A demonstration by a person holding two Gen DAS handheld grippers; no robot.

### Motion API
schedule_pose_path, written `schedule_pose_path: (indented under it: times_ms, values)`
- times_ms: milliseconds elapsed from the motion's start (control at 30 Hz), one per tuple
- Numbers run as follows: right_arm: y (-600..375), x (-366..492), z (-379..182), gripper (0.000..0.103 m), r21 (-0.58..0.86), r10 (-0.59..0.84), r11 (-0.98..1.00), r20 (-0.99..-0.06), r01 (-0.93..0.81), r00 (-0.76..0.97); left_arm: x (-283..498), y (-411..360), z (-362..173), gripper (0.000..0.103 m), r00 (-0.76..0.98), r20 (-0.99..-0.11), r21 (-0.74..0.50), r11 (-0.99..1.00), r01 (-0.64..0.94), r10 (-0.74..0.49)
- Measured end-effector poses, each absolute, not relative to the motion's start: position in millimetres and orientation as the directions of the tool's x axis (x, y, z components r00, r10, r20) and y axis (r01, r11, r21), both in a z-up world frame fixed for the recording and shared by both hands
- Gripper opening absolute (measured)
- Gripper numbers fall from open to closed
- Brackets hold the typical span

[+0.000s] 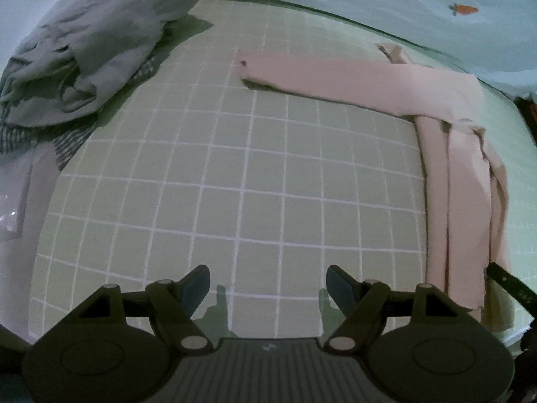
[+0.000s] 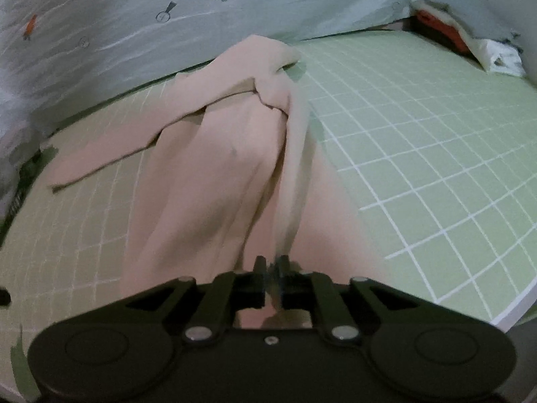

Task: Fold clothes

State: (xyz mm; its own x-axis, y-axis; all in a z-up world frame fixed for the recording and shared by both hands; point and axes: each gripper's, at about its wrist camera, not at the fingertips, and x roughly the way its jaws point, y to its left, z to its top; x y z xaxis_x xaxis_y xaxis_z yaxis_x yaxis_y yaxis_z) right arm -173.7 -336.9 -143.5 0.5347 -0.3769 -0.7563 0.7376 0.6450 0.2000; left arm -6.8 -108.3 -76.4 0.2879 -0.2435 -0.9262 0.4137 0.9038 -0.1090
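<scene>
Left wrist view: my left tongs (image 1: 268, 285) stand wide open over the green grid mat (image 1: 235, 184), gripping nothing, their blue-tipped fingers (image 1: 196, 285) well apart above bare squares. The pink garment (image 1: 453, 174) lies on the right part of the mat, folded into a long narrow strip running toward me, with one sleeve (image 1: 319, 75) stretched flat to the left across the far squares. A heap of grey clothes (image 1: 90, 50) sits at the far left corner, lying over a checked fabric (image 1: 63, 141) whose edge shows beneath it. Beyond the mat is a pale blue sheet with carrot prints (image 1: 465, 9). A dark part of my right tongs (image 1: 510, 285) enters at the right edge, just beside the near end of the garment (its state cannot be read here).

Right wrist view: my right tongs (image 2: 272, 263) are closed on the pink garment (image 2: 214, 174), a thin fold of cloth pinched between the fingertips and rising in a ridge away from them. The sleeve (image 2: 110, 154) trails off to the left on the mat (image 2: 419, 151). The carrot-print sheet (image 2: 167, 16) hangs behind. At the far right corner lies a white and orange bundle (image 2: 470, 40), blurred beyond naming.
</scene>
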Motion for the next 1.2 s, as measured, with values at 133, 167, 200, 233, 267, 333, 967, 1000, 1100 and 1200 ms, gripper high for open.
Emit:
schedule_pose_path:
  times_ms: [133,167,200,233,267,333,967,1000,1100,1200]
  values:
    - [-339,-179,-129,0.02,0.228,-0.431,0.614,-0.706,0.755,0.563,-3,-109,-77,0.077,0.288,-0.923,-0.124,0.905,0.407,-0.256]
    - [-341,-180,-129,0.022,0.224,-0.442,0.602,-0.706,0.767,0.553,-2,-110,-78,0.077,0.285,-0.923,-0.127,0.904,0.407,-0.258]
    - [-344,-182,-129,0.025,0.221,-0.451,0.588,-0.709,0.778,0.542,-1,-110,-79,0.077,0.282,-0.924,-0.129,0.904,0.408,-0.259]
    - [-346,-183,-130,0.025,0.218,-0.46,0.574,-0.712,0.789,0.531,0,-112,-80,0.077,0.278,-0.925,-0.131,0.903,0.408,-0.259]
    - [-348,-184,-134,0.025,0.225,-0.449,0.565,-0.723,0.794,0.524,1,-112,-81,0.078,0.275,-0.926,-0.132,0.903,0.408,-0.26]
    - [-349,-181,-140,0.024,0.238,-0.419,0.564,-0.742,0.791,0.523,3,-114,-83,0.077,0.269,-0.927,-0.136,0.903,0.407,-0.261]
    - [-386,-122,-115,0.099,-0.003,-0.573,0.614,-0.69,0.789,0.443,104,-134,-95,0.085,0.322,-0.914,-0.159,0.947,0.278,-0.248]
    - [-392,-112,-115,0.099,-0.02,-0.58,0.616,-0.689,0.787,0.436,114,-137,-97,0.085,0.325,-0.913,-0.157,0.948,0.276,-0.246]
    - [-408,-80,-119,0.099,-0.079,-0.597,0.621,-0.691,0.78,0.406,141,-144,-101,0.085,0.335,-0.911,-0.151,0.951,0.271,-0.241]
    - [-420,-47,-122,0.096,-0.129,-0.606,0.647,-0.685,0.752,0.405,169,-153,-112,0.085,0.339,-0.912,-0.14,0.953,0.269,-0.229]
